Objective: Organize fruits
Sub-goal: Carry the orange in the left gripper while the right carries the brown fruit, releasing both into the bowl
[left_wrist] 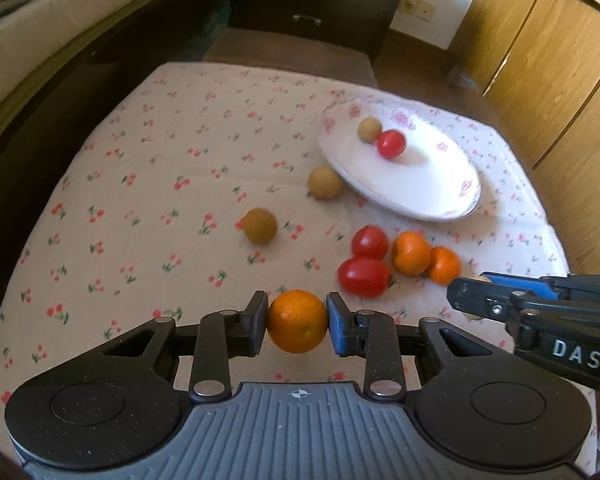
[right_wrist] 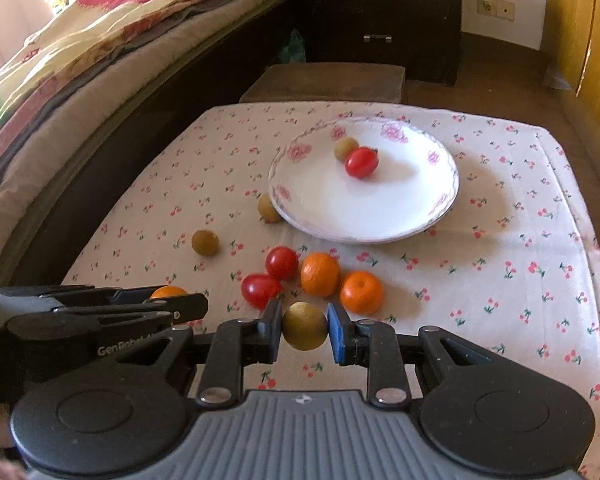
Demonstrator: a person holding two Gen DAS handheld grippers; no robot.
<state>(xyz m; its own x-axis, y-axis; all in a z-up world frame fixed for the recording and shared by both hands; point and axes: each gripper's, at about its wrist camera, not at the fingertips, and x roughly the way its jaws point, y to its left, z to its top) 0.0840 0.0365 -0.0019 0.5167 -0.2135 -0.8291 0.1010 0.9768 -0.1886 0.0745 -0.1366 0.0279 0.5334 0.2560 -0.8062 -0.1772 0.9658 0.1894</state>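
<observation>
My left gripper [left_wrist: 297, 322] is shut on an orange mandarin [left_wrist: 297, 321], held just above the cloth. In the right wrist view my right gripper [right_wrist: 305, 326] is shut on a yellow-brown round fruit [right_wrist: 305, 326], lifted over the table. A white flowered plate [right_wrist: 396, 216] holds one brown fruit [right_wrist: 345, 148] and one red tomato [right_wrist: 361, 162]. On the cloth lie two red tomatoes [right_wrist: 282, 263] [right_wrist: 260, 289], two mandarins [right_wrist: 319, 274] [right_wrist: 361, 293] and two brown fruits [right_wrist: 205, 242] [right_wrist: 269, 209]. The right gripper [left_wrist: 466, 299] shows at the right edge of the left wrist view.
The table is covered by a cherry-print cloth [right_wrist: 500, 264]. A bed with blankets [right_wrist: 80, 48] runs along the left. A dark drawer chest [right_wrist: 376, 12] and a low brown stool [right_wrist: 328, 82] stand behind the table. Wooden cupboard doors [left_wrist: 540, 72] are to the right.
</observation>
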